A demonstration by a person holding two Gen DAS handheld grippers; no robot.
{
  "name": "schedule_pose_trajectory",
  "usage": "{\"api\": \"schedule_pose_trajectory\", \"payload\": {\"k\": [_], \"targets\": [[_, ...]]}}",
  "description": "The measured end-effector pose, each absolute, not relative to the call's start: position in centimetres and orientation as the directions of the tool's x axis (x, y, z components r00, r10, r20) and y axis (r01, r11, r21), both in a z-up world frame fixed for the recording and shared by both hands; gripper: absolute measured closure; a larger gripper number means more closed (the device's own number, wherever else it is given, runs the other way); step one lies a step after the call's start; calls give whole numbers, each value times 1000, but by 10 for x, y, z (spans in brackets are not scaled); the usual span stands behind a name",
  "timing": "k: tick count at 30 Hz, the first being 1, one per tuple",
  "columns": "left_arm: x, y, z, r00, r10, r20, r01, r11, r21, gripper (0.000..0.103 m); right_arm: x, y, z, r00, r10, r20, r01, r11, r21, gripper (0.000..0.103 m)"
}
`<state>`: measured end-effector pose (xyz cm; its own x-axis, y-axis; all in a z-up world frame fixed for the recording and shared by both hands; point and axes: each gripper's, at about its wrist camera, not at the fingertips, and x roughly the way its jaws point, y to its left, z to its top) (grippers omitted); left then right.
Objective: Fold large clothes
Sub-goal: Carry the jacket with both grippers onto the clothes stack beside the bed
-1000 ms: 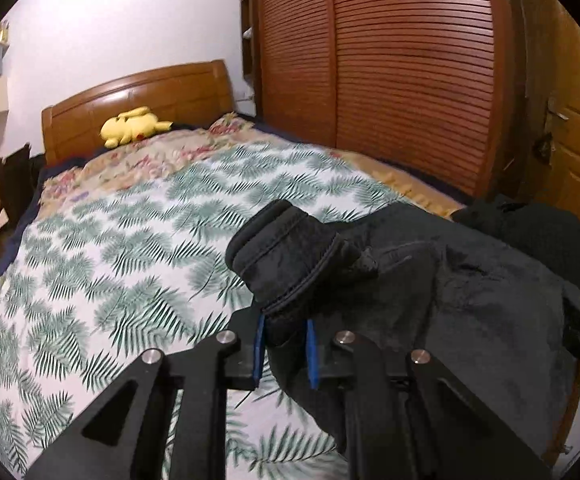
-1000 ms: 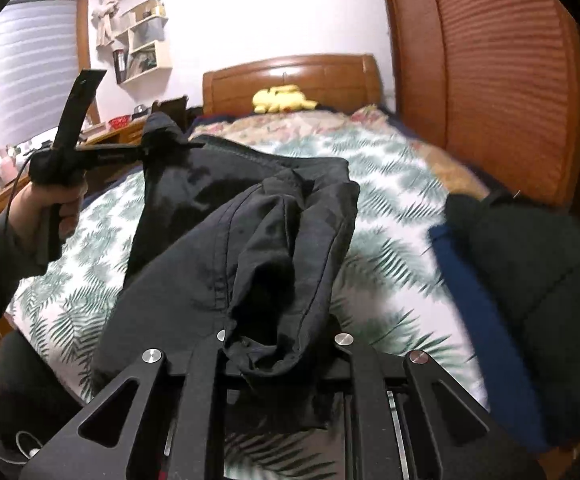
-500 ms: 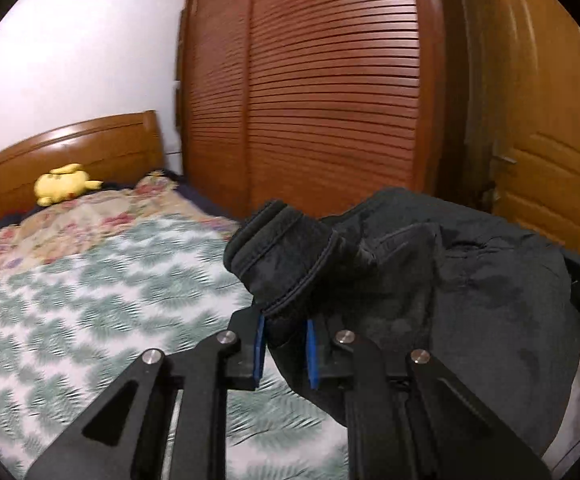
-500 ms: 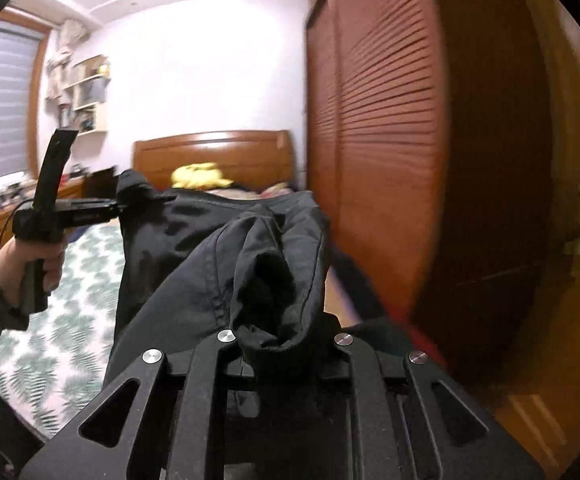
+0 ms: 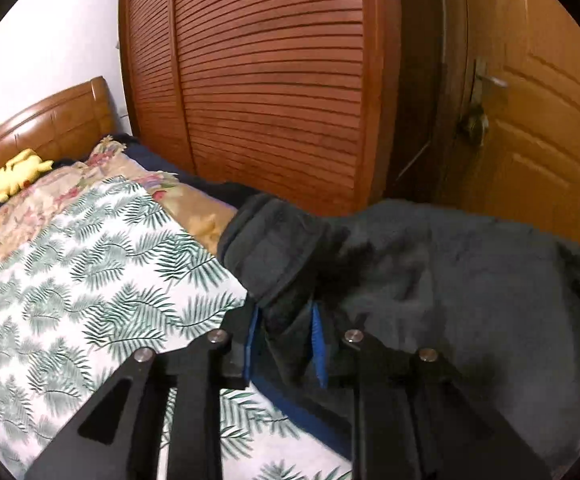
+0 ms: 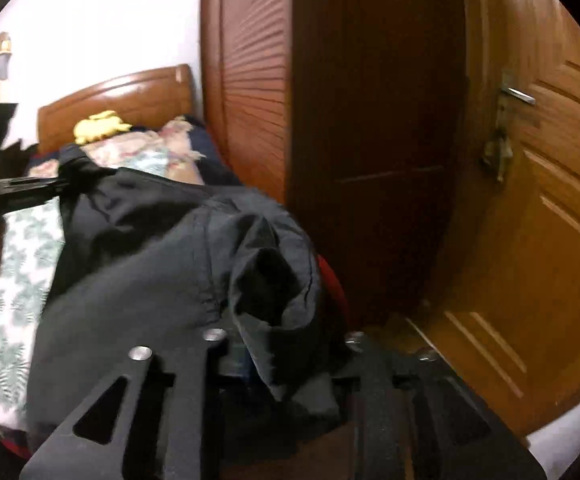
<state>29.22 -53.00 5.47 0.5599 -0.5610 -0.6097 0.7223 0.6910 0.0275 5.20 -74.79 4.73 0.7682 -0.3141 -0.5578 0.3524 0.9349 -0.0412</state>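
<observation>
Garment: a large black garment of matte woven cloth [image 5: 450, 280], held up off the bed with the green fern-print cover [image 5: 69, 280]; it is stretched between the two grippers rather than lying flat.
Left gripper: the left gripper [image 5: 283, 344] has its blue-padded fingers [image 5: 318, 340] clamped on a thick stitched band of the garment, which juts up and forward past the fingertips.
Right gripper: the right gripper [image 6: 281, 356] has a bunched fold of the same cloth filling its mouth; the fingertips are buried under it, so I judge it clamped on the cloth, though the pads barely show.
Why held so: two separated grips along one edge let the cloth hang and open out, probably so that it can be laid flat on the bed before a fold.
Long axis: the taut top edge runs from one gripper to the other, roughly across the foot of the bed; in the right wrist view it leads away left toward the left gripper [image 6: 55, 188].
Hang: the body of the garment drops down from that edge; its lower end is out of view.
Surroundings: brown slatted wooden wardrobe doors [image 5: 269, 80] and a panelled wooden door [image 6: 530, 220] stand close beyond the cloth.
</observation>
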Motion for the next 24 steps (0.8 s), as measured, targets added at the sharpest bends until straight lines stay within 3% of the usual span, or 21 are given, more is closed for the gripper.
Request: {"api": "schedule_pose_trajectory", "payload": {"k": [2, 3, 8, 10, 15, 19, 24], "targets": [[288, -522, 54, 555, -567, -609, 735, 677, 40, 75, 48, -752, 51, 760, -363, -539, 396, 916, -59, 42], [285, -516, 54, 552, -574, -605, 745, 665, 48, 75, 47, -752, 57, 760, -382, -526, 413, 908, -63, 39], [265, -487, 60, 568, -590, -573, 761, 641, 95, 67, 37, -733, 88, 779, -466, -420, 458, 880, -128, 35], [258, -472, 59, 555, -602, -574, 769, 634, 78, 66, 36, -724, 99, 811, -439, -386, 428, 896, -121, 34], [235, -433, 52, 526, -633, -569, 780, 625, 26, 63, 63, -696, 84, 831, -301, -468, 290, 952, -97, 34], [217, -407, 46, 520, -636, -570, 784, 621, 23, 61, 87, -700, 44, 765, -291, -575, 296, 951, -87, 34], [200, -377, 40, 547, -619, -564, 767, 641, 40, 60, 86, -710, 22, 726, -333, -602, 369, 927, -67, 34]]}}
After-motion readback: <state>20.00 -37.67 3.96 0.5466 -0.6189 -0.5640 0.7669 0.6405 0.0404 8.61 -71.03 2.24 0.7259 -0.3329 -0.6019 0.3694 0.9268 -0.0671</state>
